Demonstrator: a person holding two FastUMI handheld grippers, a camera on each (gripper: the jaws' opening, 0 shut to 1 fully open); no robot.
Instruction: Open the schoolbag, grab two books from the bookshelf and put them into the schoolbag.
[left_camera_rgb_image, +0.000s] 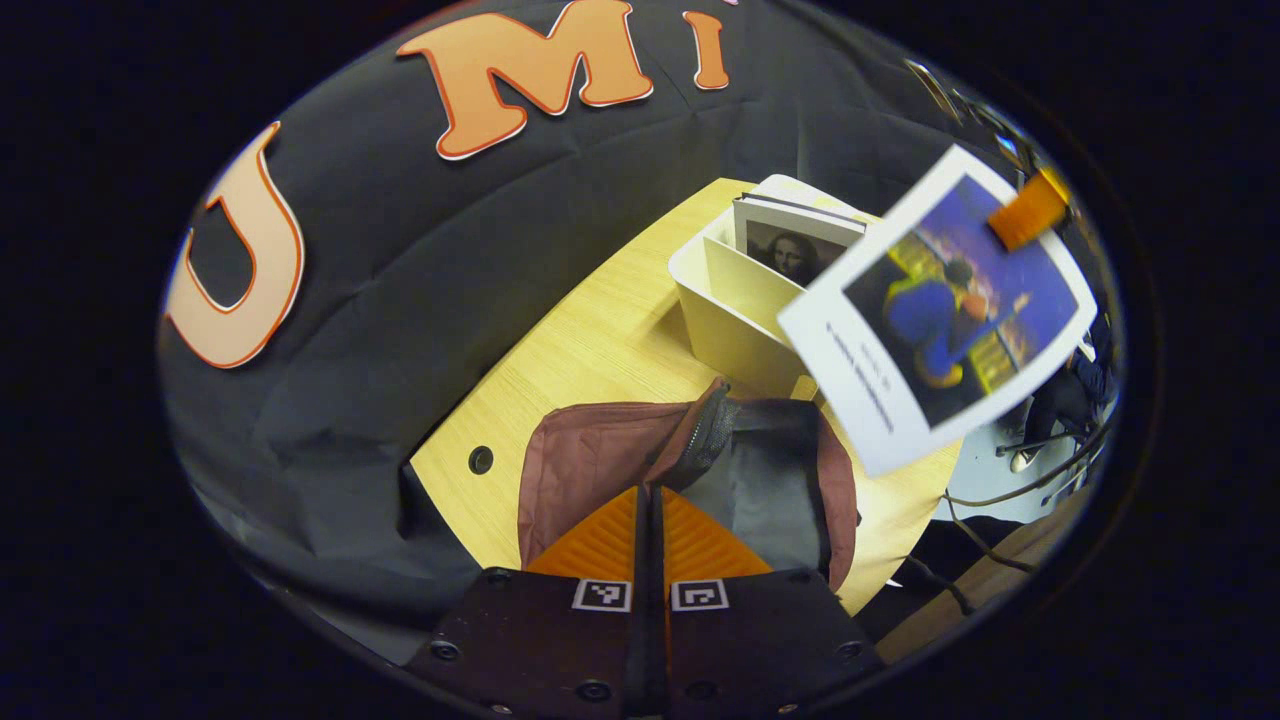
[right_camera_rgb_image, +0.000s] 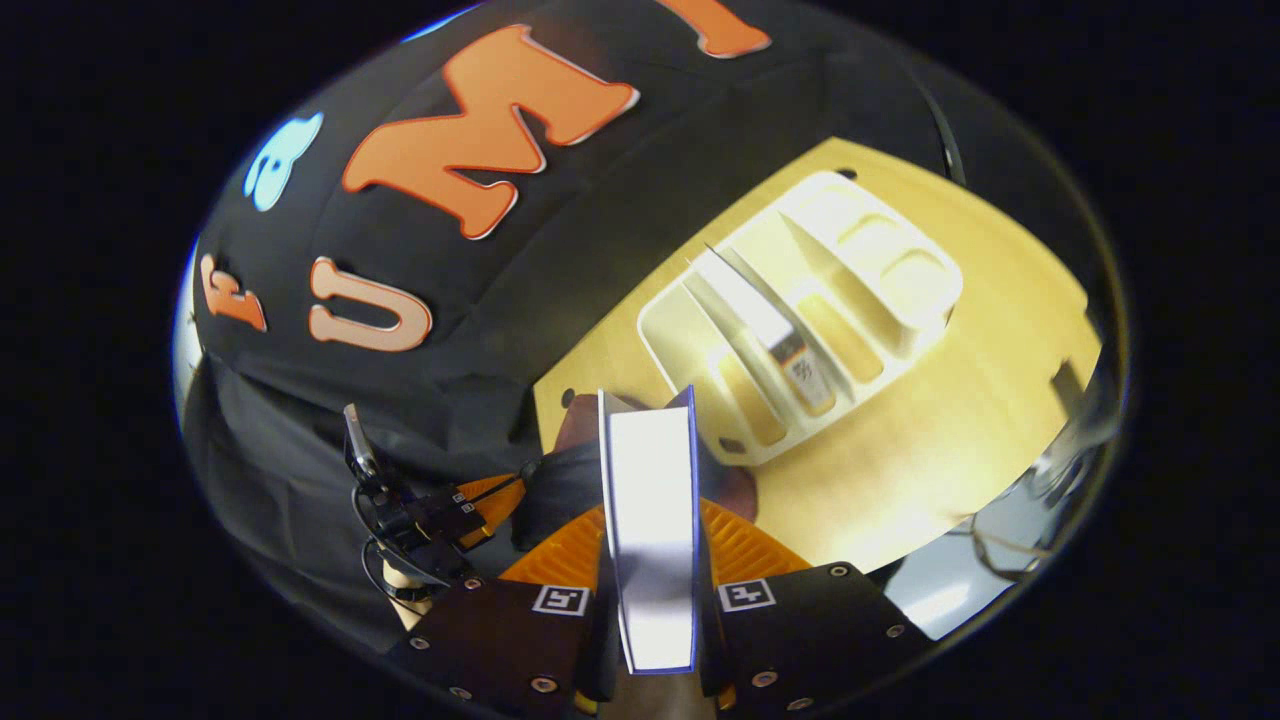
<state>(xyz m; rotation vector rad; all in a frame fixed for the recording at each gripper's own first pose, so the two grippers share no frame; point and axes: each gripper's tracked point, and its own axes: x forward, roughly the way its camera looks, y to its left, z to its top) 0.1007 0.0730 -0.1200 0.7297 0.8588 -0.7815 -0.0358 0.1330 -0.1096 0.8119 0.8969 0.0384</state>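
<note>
the right gripper (right_camera_rgb_image: 650, 560) is clamped on a book (right_camera_rgb_image: 650, 520), carrying it over the open schoolbag (left_camera_rgb_image: 600, 460). the left gripper (left_camera_rgb_image: 648, 530), pressed closed, pinches the bag's flap. the book should drop spine-first into the opening, clear of the bookshelf (left_camera_rgb_image: 735, 310).

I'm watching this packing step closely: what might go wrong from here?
The right gripper pinches the book by one edge, so it could swing or slip while hanging above the schoolbag. The left gripper holds the bag's flap; if that slips, the opening may close. The swinging book could also knock the bookshelf.
</note>
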